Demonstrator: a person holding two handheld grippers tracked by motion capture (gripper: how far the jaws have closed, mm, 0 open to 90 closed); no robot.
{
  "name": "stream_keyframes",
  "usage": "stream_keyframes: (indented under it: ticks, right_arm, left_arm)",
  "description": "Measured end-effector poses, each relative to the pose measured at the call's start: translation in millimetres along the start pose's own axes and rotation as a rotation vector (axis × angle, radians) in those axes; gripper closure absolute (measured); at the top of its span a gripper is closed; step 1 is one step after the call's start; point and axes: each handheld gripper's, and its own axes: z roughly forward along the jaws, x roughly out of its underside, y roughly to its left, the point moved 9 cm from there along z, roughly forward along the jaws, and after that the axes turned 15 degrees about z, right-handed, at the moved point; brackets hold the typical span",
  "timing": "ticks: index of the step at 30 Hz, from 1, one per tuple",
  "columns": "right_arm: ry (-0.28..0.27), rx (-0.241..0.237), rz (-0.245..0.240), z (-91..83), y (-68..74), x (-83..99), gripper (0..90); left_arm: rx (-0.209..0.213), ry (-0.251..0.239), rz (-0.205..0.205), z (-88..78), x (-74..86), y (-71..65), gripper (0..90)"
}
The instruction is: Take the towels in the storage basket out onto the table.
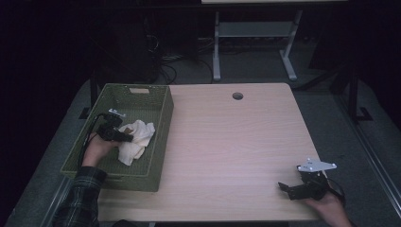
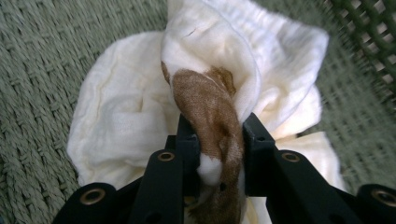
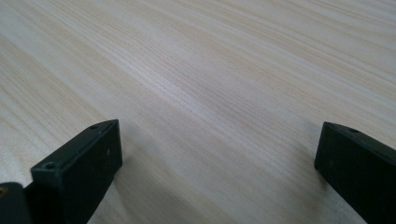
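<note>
A cream cloth (image 1: 135,140) with a brown patch lies crumpled inside the green woven basket (image 1: 163,127) at the table's left. My left gripper (image 1: 126,138) reaches into the basket and is shut on a twisted fold of the cloth (image 2: 212,126); the brown part is pinched between its black jaws. My right gripper (image 1: 283,187) rests near the table's front right corner, pointing left. In the right gripper view its jaws stand wide apart over bare wood, with nothing between the fingertips (image 3: 88,154).
The light wooden table (image 1: 236,142) has a round cable hole (image 1: 237,96) near its far edge. A white desk frame (image 1: 255,38) stands on the floor beyond. The basket's woven floor (image 2: 42,70) surrounds the cloth.
</note>
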Motion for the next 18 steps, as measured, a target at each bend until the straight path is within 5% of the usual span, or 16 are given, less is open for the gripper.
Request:
stream_keyframes:
  ticks: [18]
  right_arm:
    - [0.000, 0.000, 0.000, 0.0, 0.0, 0.0, 0.4]
  left_arm:
    - [0.010, -0.242, -0.047, -45.4, -15.6, -1.0, 74.3]
